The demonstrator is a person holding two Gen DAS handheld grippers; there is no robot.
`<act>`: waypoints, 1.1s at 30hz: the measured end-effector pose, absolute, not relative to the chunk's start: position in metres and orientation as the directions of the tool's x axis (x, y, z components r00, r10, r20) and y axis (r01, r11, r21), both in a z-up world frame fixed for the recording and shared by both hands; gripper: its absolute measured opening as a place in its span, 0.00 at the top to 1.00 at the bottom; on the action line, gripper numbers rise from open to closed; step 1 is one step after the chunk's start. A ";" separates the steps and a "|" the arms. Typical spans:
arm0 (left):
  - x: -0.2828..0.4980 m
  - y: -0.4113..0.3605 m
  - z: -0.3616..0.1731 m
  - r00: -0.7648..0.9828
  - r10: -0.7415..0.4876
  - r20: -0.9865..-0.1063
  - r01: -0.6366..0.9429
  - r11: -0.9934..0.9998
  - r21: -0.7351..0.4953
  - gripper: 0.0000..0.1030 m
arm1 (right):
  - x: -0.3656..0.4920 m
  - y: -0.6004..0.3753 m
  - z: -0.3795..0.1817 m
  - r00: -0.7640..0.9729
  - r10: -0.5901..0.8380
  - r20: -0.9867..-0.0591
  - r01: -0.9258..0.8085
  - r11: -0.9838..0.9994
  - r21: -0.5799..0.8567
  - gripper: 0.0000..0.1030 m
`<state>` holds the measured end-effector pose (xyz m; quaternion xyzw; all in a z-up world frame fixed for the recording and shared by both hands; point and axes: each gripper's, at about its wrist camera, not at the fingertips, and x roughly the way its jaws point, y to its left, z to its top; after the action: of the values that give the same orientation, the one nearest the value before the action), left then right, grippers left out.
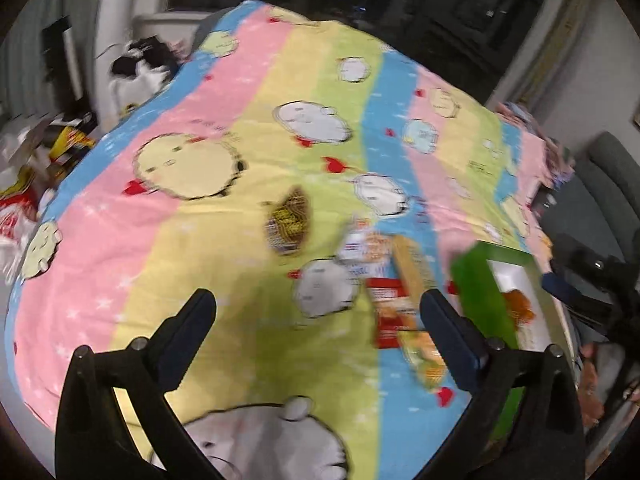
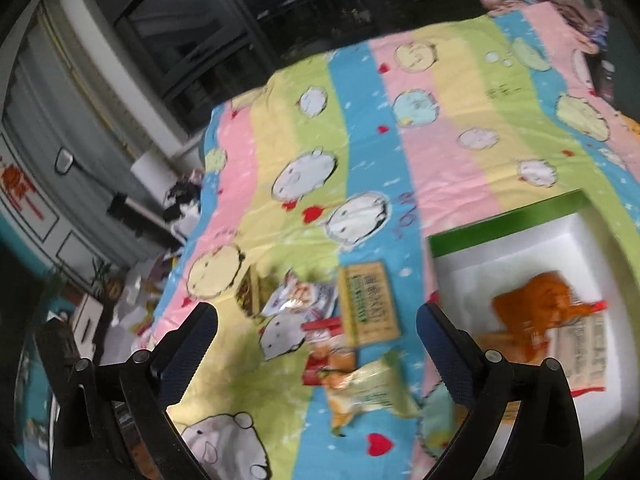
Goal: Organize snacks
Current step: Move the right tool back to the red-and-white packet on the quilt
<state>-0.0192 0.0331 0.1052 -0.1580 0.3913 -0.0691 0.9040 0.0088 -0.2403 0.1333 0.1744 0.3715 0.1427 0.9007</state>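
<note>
Several snack packets lie on a striped cartoon bedsheet (image 2: 440, 128): a tan box-like packet (image 2: 368, 304), a white-blue packet (image 2: 304, 300), a red packet (image 2: 326, 350), a pale green packet (image 2: 370, 390) and a dark brown packet (image 2: 250, 290). A green-rimmed white box (image 2: 508, 220) at the right holds an orange packet (image 2: 540, 312) and a white-red one (image 2: 580, 356). My right gripper (image 2: 316, 322) is open and empty above the loose packets. My left gripper (image 1: 318, 306) is open and empty; the brown packet (image 1: 290, 216), the red packet (image 1: 390, 312) and the box (image 1: 480, 288) show ahead of it.
The bed (image 1: 240, 80) fills both views. Clutter of bags and boxes (image 1: 48, 148) lies on the floor at its left. A dark window (image 2: 224, 32) stands beyond the bed. A grey chair (image 1: 608, 192) and folded clothes (image 2: 560, 4) are at the right.
</note>
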 end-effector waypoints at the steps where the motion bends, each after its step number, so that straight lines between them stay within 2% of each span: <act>1: -0.017 0.038 0.100 0.680 -0.248 -0.690 -0.005 0.940 -0.342 0.01 | 0.010 -0.235 0.131 0.674 0.386 -0.630 -0.130 0.901 0.413 0.03; 7: -0.009 0.063 0.078 0.672 -0.282 -0.685 -0.034 0.912 -0.408 0.01 | 0.023 -0.202 0.105 0.598 0.315 -0.736 -0.104 0.942 0.319 0.03; 10: -0.005 0.068 0.069 0.652 -0.261 -0.712 -0.052 0.921 -0.386 0.01 | 0.030 -0.188 0.088 0.543 0.286 -0.789 -0.115 0.957 0.268 0.04; 15: -0.005 0.080 0.059 0.637 -0.244 -0.731 -0.097 0.915 -0.391 0.01 | 0.036 -0.172 0.067 0.479 0.289 -0.829 -0.153 0.957 0.245 0.04; 21: -0.004 0.089 0.056 0.631 -0.231 -0.741 -0.124 0.912 -0.390 0.01 | 0.043 -0.178 0.049 0.448 0.252 -0.858 -0.109 0.968 0.227 0.04; 29: -0.003 0.090 0.055 0.617 -0.242 -0.749 -0.127 0.909 -0.397 0.01 | 0.056 -0.171 0.026 0.436 0.121 -0.892 -0.092 0.992 0.090 0.04; 33: -0.003 0.088 0.054 0.612 -0.244 -0.752 -0.123 0.911 -0.395 0.01 | 0.064 -0.174 0.011 0.377 0.153 -0.914 -0.092 0.988 0.127 0.04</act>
<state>-0.0029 0.0880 0.0538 -0.2086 0.4392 -0.0348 0.8732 0.0635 -0.1740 0.0107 0.0276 0.5533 0.0739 0.8292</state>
